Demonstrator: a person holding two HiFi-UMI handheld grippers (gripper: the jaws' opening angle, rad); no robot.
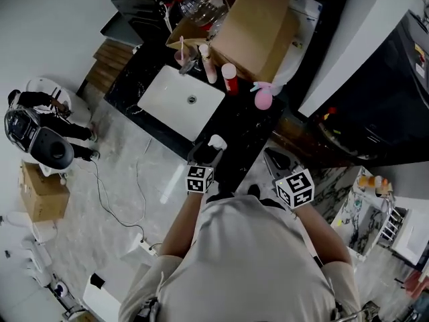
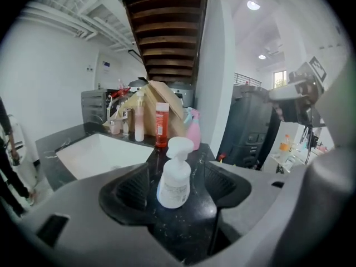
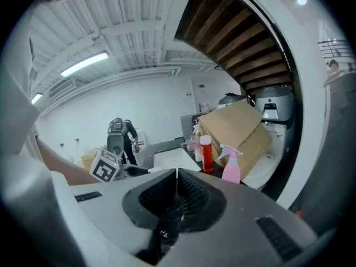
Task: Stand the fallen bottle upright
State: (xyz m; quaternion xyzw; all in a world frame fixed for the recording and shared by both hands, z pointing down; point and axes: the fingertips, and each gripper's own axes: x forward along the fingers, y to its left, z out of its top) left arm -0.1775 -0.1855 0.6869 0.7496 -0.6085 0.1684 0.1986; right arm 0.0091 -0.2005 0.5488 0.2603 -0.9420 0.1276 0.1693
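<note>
A white pump bottle (image 1: 216, 143) stands upright on the black stone counter (image 1: 244, 123), near its front edge. In the left gripper view the pump bottle (image 2: 174, 178) is between my left gripper's (image 2: 177, 196) open jaws, with a gap to each pad. Seen from the head view, the left gripper (image 1: 203, 157) sits just in front of the bottle. My right gripper (image 3: 177, 178) is shut with nothing between its pads. It hangs to the right, off the counter's front edge (image 1: 277, 162).
A white sink (image 1: 179, 101) is set in the counter behind the bottle. Past it stand a tall pale bottle (image 1: 208, 64), a red bottle (image 1: 230, 78), a pink spray bottle (image 1: 263, 96) and a cardboard box (image 1: 258, 27). A person (image 1: 50, 116) stands on the floor at left.
</note>
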